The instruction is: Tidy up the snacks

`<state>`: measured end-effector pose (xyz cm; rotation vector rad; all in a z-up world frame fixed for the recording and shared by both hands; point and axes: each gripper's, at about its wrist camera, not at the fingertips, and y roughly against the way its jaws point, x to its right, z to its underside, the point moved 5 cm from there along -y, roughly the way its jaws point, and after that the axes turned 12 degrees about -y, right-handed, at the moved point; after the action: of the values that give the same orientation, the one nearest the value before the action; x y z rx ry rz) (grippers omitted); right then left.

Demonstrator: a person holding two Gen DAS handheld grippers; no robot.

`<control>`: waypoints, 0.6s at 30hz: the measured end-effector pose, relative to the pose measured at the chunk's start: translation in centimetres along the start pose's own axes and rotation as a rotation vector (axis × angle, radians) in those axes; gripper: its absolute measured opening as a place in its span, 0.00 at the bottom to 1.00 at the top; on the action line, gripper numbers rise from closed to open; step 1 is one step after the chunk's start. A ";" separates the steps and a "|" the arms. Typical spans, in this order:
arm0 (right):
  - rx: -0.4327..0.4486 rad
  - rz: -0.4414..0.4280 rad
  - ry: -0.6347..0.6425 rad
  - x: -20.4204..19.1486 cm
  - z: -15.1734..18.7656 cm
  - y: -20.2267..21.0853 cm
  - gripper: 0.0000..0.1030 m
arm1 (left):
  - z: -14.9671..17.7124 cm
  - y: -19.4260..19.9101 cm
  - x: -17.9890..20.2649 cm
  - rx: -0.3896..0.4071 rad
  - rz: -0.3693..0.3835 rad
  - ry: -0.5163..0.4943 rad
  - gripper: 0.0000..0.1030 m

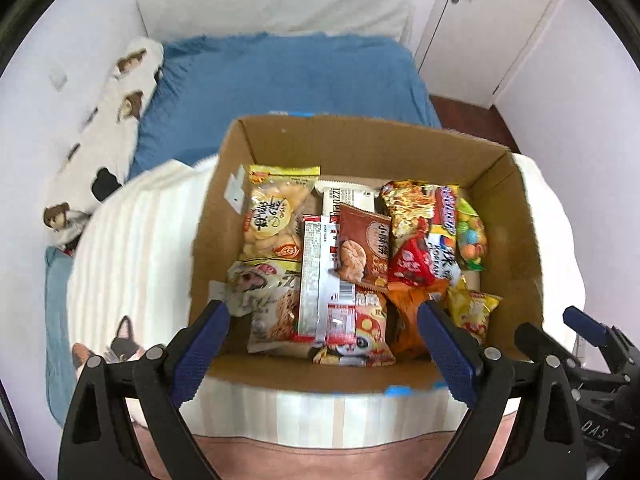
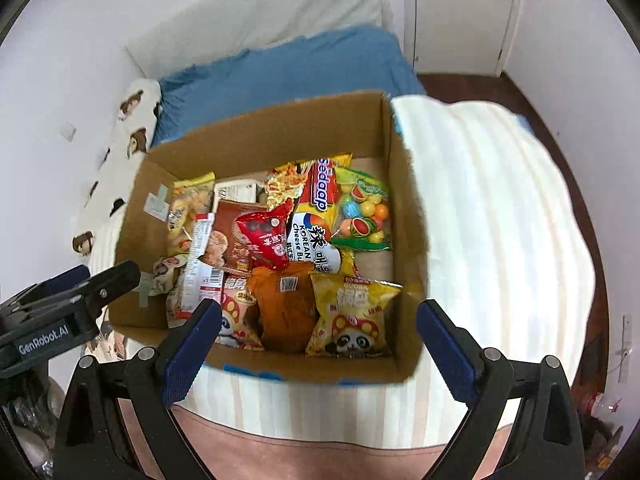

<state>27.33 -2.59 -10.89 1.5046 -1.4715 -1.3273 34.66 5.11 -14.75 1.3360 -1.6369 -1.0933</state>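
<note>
Overhead, hovering above cardboard box (image 1: 504, 208) packed with snack packets (image 1: 362, 248).
Left gripper (image 1: 323, 312) and right gripper (image 2: 320, 316) spread, empty; best lowering straight onto one top packet.

A blue bedsheet (image 1: 288, 80) covers the bed, a striped white blanket (image 2: 492, 216) lies over its near end, and a long cartoon-printed pillow (image 1: 116, 112) (dogs, it seems) rests along the wall beside a white door (image 1: 480, 28).

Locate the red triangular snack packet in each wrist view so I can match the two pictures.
Left wrist view: the red triangular packet lies right of centre in the cardboard box, beside the brown cookie pack.
Right wrist view: the same packet sits near the box's middle, left of the Sedaap noodle pack.
Shared landmark: the bag of colourful candy balls.
</note>
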 end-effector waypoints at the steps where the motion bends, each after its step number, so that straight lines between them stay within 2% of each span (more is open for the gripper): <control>1: 0.022 -0.006 0.003 0.1 0.5 1.0 0.97 | 0.5 0.9 0.1 0.021 -0.004 0.001 0.93; 13: 0.219 -0.071 0.060 -0.3 6.8 12.6 0.99 | 6.7 11.5 2.4 0.226 -0.053 -0.032 0.93; 18: 0.279 -0.093 0.081 -0.5 9.3 16.6 0.99 | 9.4 14.8 3.4 0.271 -0.071 -0.046 0.93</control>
<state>13.45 -3.00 2.09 1.8008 -1.6023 -1.1332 20.26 4.66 -4.27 1.5620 -1.8342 -0.9734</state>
